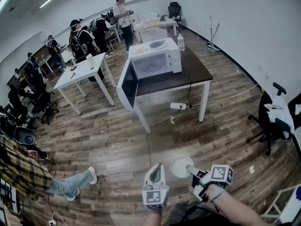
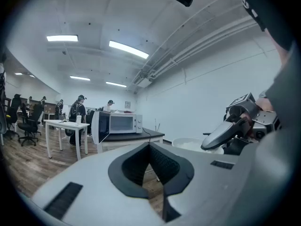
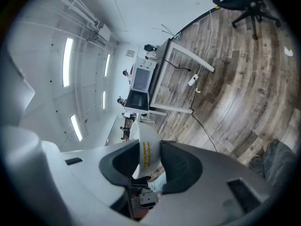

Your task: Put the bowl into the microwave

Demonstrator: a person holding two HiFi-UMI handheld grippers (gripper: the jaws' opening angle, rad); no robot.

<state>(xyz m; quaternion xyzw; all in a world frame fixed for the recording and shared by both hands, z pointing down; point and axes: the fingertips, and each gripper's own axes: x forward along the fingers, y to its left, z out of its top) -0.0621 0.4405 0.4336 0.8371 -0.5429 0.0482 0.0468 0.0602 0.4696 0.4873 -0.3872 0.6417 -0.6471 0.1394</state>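
A white bowl point(image 1: 180, 166) hangs low over the wooden floor, and my right gripper point(image 1: 189, 168) is shut on its right rim. In the right gripper view the bowl's rim point(image 3: 146, 147) stands pinched between the two dark pads. My left gripper point(image 1: 157, 166) is just left of the bowl, shut and holding nothing. In its own view the bowl point(image 2: 190, 144) and the right gripper point(image 2: 225, 135) show to the right. The white microwave point(image 1: 157, 60) stands on a dark table point(image 1: 195, 69) farther ahead. Its door point(image 1: 128, 84) is swung wide open to the left.
Two plates point(image 1: 157, 44) lie on the microwave, with a bottle point(image 1: 181, 42) beside it. A power strip point(image 1: 178, 106) and cable lie under the table. A white table point(image 1: 82, 72) and several people stand at the back left. A seated person point(image 1: 19, 168) is at the left, an office chair point(image 1: 275, 121) at the right.
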